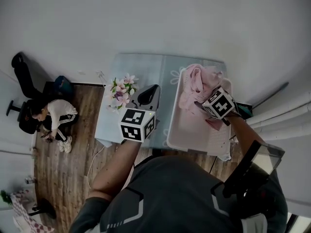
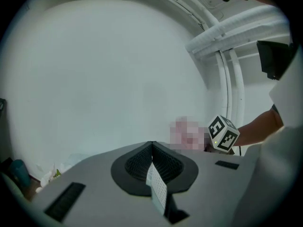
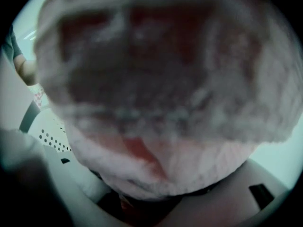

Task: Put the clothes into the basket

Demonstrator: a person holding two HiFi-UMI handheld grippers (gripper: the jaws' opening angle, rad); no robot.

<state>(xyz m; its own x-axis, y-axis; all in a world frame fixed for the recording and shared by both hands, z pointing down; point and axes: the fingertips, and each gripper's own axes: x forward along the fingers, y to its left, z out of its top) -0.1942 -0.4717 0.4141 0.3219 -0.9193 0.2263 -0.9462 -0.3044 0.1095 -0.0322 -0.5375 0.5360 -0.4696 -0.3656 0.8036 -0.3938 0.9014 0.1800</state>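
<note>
Right gripper [image 1: 200, 104] clamped on pink cloth [image 3: 161, 126] over basket [image 1: 171, 130]; left gripper [image 2: 152, 148] pinched together, empty, above table [image 1: 109, 125].

crumpled pink knit garment [image 1: 199, 84] at the far end of the pale perforated basket [image 1: 194, 130]

my right gripper [image 3: 144, 200]: jaws closed on the pink knit garment [image 3: 161, 103]
pink knit garment: bunched and blurred, fills nearly the whole view
basket [image 3: 49, 138]: white perforated wall, lower left, beside the garment
</note>
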